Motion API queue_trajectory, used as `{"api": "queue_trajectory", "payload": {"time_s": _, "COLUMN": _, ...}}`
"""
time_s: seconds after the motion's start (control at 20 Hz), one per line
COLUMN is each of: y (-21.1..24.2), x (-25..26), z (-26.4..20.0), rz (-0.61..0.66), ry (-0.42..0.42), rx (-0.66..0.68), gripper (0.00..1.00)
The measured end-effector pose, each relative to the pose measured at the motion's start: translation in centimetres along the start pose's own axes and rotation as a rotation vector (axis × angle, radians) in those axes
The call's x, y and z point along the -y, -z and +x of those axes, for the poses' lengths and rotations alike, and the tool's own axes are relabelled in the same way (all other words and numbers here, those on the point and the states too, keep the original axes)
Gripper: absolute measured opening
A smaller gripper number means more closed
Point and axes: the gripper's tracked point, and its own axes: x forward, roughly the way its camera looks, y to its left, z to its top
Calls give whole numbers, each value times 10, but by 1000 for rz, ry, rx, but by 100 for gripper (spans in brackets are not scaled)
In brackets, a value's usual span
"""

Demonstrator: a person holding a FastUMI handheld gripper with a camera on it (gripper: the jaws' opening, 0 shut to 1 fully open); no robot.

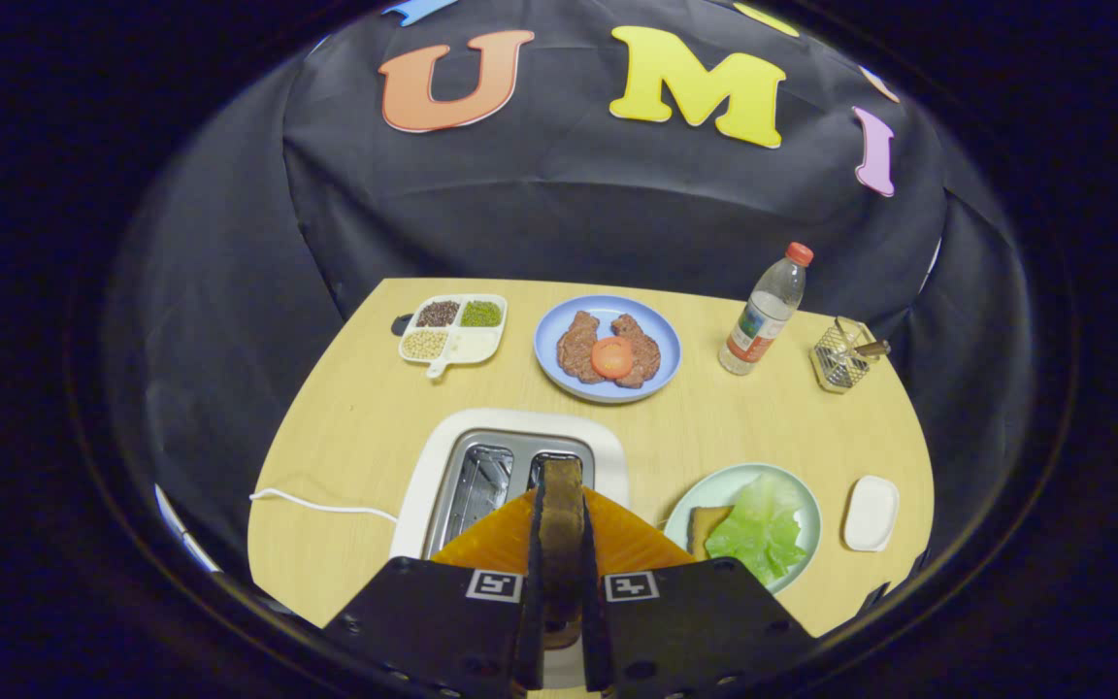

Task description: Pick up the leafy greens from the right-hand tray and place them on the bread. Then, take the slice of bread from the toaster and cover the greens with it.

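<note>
- Jaws clamped on the bread slice (560, 519), both fingers pressing its flat faces; slice stands on edge, upright between them. Gripper (559, 544) sits right above the toaster (443, 466).
- Slice looks lifted clear of the slot, or nearly so; can't tell for sure, bottom edge hidden by the fingers.
- Greens (763, 529) already lie on the green plate (806, 495), on top of the other bread piece (705, 529), whose brown corner pokes out on the toaster side.
- So step 1 looks done, step 2 half done: slice in hand, not yet placed.
- Key relation: plate lies to the right of the jaws, just beside the toaster, abt level w/ the fingertips. Short sideways carry.
- Slice now vertical, edge-on; target lies flat. Judgement: needs a roll so the slice's face turns down before release, else it lands on edge and tips.
- Nearby on the far side of the plate: small white dish (871, 512). Well beyond: blue plate (549, 335) w/ meat and tomato, bottle (765, 316), wire basket (840, 354), bean tray (491, 340). None in the carry path.
- Risk: greens shift when the slice comes down.
</note>
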Motion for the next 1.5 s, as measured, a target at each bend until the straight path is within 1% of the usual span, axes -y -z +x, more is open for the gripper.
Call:
{"api": "queue_trajectory", "payload": {"time_s": 0.05, "y": -1, "x": -3, "z": -4, "rz": 1, "ry": -19, "rx": 0, "gripper": 16}}
{"api": "queue_trajectory", "payload": {"time_s": 0.15, "y": -4, "x": -1, "z": -13, "rz": 11, "ry": -27, "rx": 7, "gripper": 16}}
{"api": "queue_trajectory", "payload": {"time_s": 0.35, "y": -19, "x": 1, "z": -37, "rz": 70, "ry": -79, "rx": 22, "gripper": 16}}
{"api": "queue_trajectory", "payload": {"time_s": 0.55, "y": -44, "x": 20, "z": -67, "rz": 131, "ry": -125, "rx": 63, "gripper": 16}}
{"api": "queue_trajectory", "payload": {"time_s": 0.65, "y": -50, "x": 32, "z": -77, "rz": 150, "ry": -134, "rx": 86, "gripper": 16}}
{"api": "queue_trajectory", "payload": {"time_s": 0.8, "y": -52, "x": 60, "z": -78, "rz": 163, "ry": -115, "rx": 103, "gripper": 16}}
{"api": "queue_trajectory", "payload": {"time_s": 1.0, "y": -40, "x": 104, "z": -58, "rz": 212, "ry": -69, "rx": 56, "gripper": 16}}
{"api": "queue_trajectory", "payload": {"time_s": 1.25, "y": 0, "x": 148, "z": 0, "rz": 257, "ry": -2, "rx": -62, "gripper": 16}}
{"api": "queue_trajectory", "payload": {"time_s": 1.35, "y": 12, "x": 157, "z": 21, "rz": 291, "ry": 6, "rx": -106, "gripper": 16}}
{"api": "queue_trajectory", "payload": {"time_s": 1.5, "y": 28, "x": 160, "z": 49, "rz": 354, "ry": -4, "rx": -164, "gripper": 16}}
